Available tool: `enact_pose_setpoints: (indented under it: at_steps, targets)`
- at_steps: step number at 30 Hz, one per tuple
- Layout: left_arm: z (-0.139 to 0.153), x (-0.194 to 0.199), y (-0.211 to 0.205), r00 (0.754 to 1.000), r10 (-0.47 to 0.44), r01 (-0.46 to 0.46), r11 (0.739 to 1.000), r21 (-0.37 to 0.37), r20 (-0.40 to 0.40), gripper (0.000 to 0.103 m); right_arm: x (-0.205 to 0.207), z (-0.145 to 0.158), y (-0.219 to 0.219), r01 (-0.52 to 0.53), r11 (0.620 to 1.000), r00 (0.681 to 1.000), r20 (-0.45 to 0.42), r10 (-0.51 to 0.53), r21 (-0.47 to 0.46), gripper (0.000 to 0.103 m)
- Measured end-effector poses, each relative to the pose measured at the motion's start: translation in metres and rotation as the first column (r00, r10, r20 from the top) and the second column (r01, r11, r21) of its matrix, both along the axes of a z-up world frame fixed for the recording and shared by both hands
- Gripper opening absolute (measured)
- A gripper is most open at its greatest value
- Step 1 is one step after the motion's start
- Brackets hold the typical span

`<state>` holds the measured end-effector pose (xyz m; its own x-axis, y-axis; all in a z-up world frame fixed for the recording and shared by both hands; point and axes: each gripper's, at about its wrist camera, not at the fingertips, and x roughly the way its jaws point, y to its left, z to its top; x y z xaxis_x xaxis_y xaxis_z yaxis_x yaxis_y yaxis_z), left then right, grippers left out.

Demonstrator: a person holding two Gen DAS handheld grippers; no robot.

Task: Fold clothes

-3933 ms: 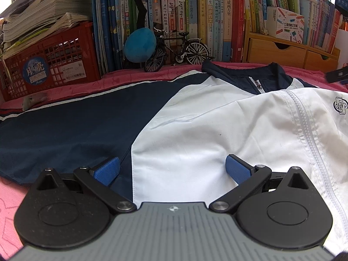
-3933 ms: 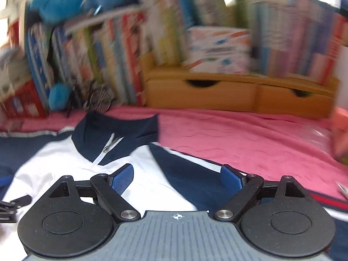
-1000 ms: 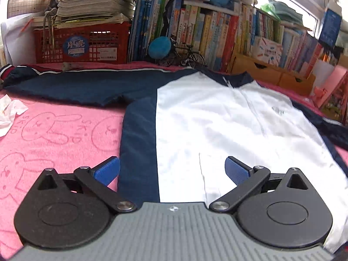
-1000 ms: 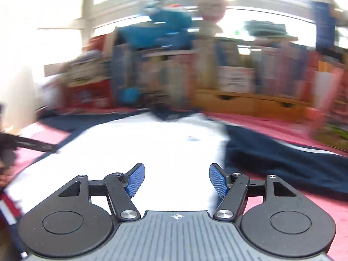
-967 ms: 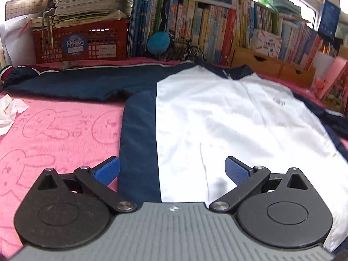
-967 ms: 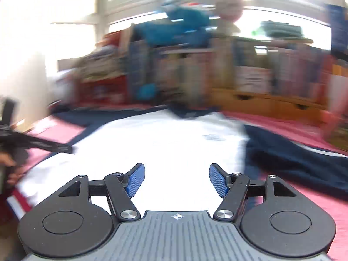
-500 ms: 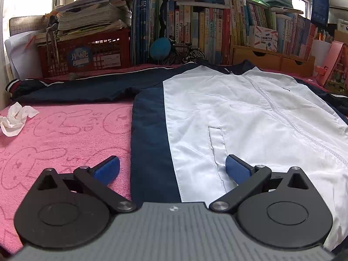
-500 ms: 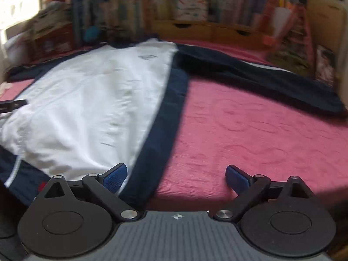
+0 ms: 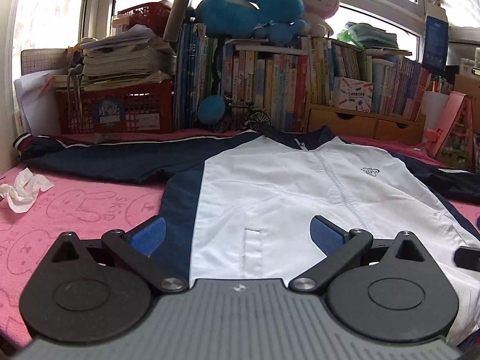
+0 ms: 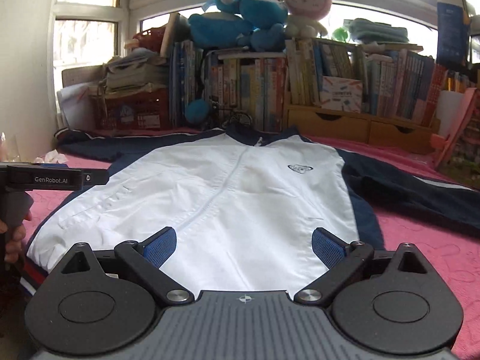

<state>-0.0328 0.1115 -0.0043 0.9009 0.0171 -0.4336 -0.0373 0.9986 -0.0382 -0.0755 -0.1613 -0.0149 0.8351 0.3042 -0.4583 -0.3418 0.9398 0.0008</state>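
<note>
A white and navy zip jacket [image 9: 300, 186] lies flat and front up on a pink bedspread [image 9: 75, 210], collar at the far end, sleeves spread to both sides. My left gripper [image 9: 237, 234] hovers open over its near left part, by the pocket slit, with nothing between the fingers. My right gripper [image 10: 243, 244] stands open over the near right part of the jacket [image 10: 240, 186], its pads apart and clear of the cloth. In the right wrist view the left gripper's body [image 10: 45, 177] shows at the left edge, with a person's hand [image 10: 15, 234] on its handle.
A crumpled tissue [image 9: 24, 187] lies on the bedspread at left. Behind the jacket stand a red crate [image 9: 117, 112] with papers, rows of books, a model bicycle [image 9: 246, 117] and wooden drawers [image 9: 360, 123]. Plush toys [image 9: 255, 9] sit on top.
The right gripper has swung from the jacket's right side to face its middle, and its jaws are wider than a second ago. The left gripper has drawn back and tilted up.
</note>
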Motion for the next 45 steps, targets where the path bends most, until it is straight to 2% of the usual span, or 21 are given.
enact_pose_setpoints:
  at_steps: [1, 4, 7, 8, 10, 13, 16, 19, 23, 24, 26, 29, 32, 36, 38, 40, 42, 43, 44, 45]
  targets:
    - [-0.003, 0.003, -0.007, 1.0, -0.001, 0.001, 1.0, 0.011, -0.005, 0.103, 0.008, -0.004, 0.012, -0.004, 1.0, 1.0, 0.0, 0.004, -0.01, 0.098]
    - [-0.021, 0.012, -0.013, 0.997, 0.016, -0.012, 0.999, 0.05, -0.073, 0.103, 0.028, -0.023, 0.025, -0.022, 1.0, 0.997, -0.072, 0.021, -0.015, 0.097]
    - [-0.033, 0.012, -0.005, 0.991, 0.056, -0.048, 0.996, 0.074, -0.119, 0.103, 0.034, -0.036, 0.006, -0.015, 1.0, 0.987, -0.159, 0.019, 0.028, 0.097]
    - [-0.034, 0.01, 0.001, 0.989, 0.074, -0.064, 0.995, 0.076, -0.125, 0.103, 0.032, -0.036, -0.005, -0.014, 0.999, 0.988, -0.152, 0.019, 0.03, 0.097]
    - [-0.036, 0.004, 0.014, 0.987, 0.116, -0.105, 0.99, 0.098, -0.115, 0.103, 0.028, -0.035, -0.021, 0.028, 0.999, 0.99, -0.137, -0.033, -0.039, 0.097]
    - [-0.036, -0.003, 0.039, 0.976, 0.176, -0.165, 0.982, 0.097, -0.129, 0.103, 0.032, -0.034, -0.06, 0.183, 0.979, 0.968, -0.158, -0.195, -0.089, 0.101]
    - [-0.023, 0.0, 0.053, 0.969, 0.188, -0.183, 0.982, 0.044, -0.16, 0.103, 0.036, -0.022, -0.094, 0.276, 0.958, 0.944, -0.167, -0.286, -0.079, 0.098]
    - [-0.001, 0.011, 0.044, 0.986, 0.129, -0.123, 0.99, 0.065, -0.106, 0.103, 0.042, 0.003, -0.109, 0.274, 0.962, 0.956, -0.107, -0.274, -0.014, 0.098]
    - [0.019, 0.047, 0.018, 0.998, -0.004, 0.006, 1.0, 0.03, -0.063, 0.103, 0.077, 0.025, -0.096, 0.22, 0.974, 0.974, -0.065, -0.216, 0.051, 0.097]
    - [0.022, 0.058, 0.012, 0.998, -0.031, 0.032, 0.999, 0.019, -0.059, 0.103, 0.089, 0.027, -0.09, 0.205, 0.977, 0.977, -0.064, -0.201, 0.058, 0.096]
    - [0.019, 0.083, 0.0, 0.995, -0.066, 0.068, 0.997, 0.023, -0.073, 0.103, 0.113, 0.026, -0.077, 0.173, 0.983, 0.983, -0.078, -0.168, 0.059, 0.08]
    - [0.01, 0.12, -0.01, 0.99, -0.091, 0.094, 0.995, 0.026, -0.108, 0.103, 0.155, 0.017, -0.059, 0.136, 0.99, 0.984, -0.125, -0.13, 0.04, 0.064]
    - [0.001, 0.156, -0.012, 0.989, -0.074, 0.082, 0.995, 0.056, -0.128, 0.103, 0.198, 0.004, -0.043, 0.134, 0.991, 0.978, -0.163, -0.133, -0.001, 0.06]
    - [-0.018, 0.196, -0.004, 0.985, 0.006, 0.017, 0.991, 0.133, -0.174, 0.103, 0.261, -0.021, -0.036, 0.194, 0.979, 0.951, -0.232, -0.205, -0.067, 0.055]
    - [-0.031, 0.209, 0.007, 0.976, 0.046, -0.019, 0.991, 0.13, -0.211, 0.103, 0.283, -0.031, -0.039, 0.228, 0.969, 0.945, -0.216, -0.245, -0.099, 0.055]
    - [-0.035, 0.216, 0.024, 0.967, 0.055, -0.046, 0.998, 0.041, -0.248, 0.103, 0.302, -0.035, -0.045, 0.255, 0.958, 0.944, -0.182, -0.276, -0.131, 0.056]
    - [-0.035, 0.217, 0.028, 0.964, 0.076, -0.07, 0.997, 0.034, -0.255, 0.103, 0.324, -0.04, -0.058, 0.299, 0.949, 0.931, -0.186, -0.313, -0.097, 0.066]
    - [-0.035, 0.217, 0.026, 0.964, 0.079, -0.069, 0.997, 0.045, -0.254, 0.103, 0.335, -0.042, -0.064, 0.322, 0.944, 0.924, -0.191, -0.331, -0.079, 0.081]
    - [-0.035, 0.217, 0.026, 0.964, 0.078, -0.069, 0.997, 0.046, -0.254, 0.103, 0.345, -0.043, -0.071, 0.351, 0.935, 0.911, -0.21, -0.355, -0.056, 0.086]
    - [-0.035, 0.216, 0.026, 0.964, 0.078, -0.069, 0.997, 0.045, -0.254, 0.103, 0.353, -0.043, -0.074, 0.388, 0.92, 0.895, -0.212, -0.392, -0.063, 0.086]
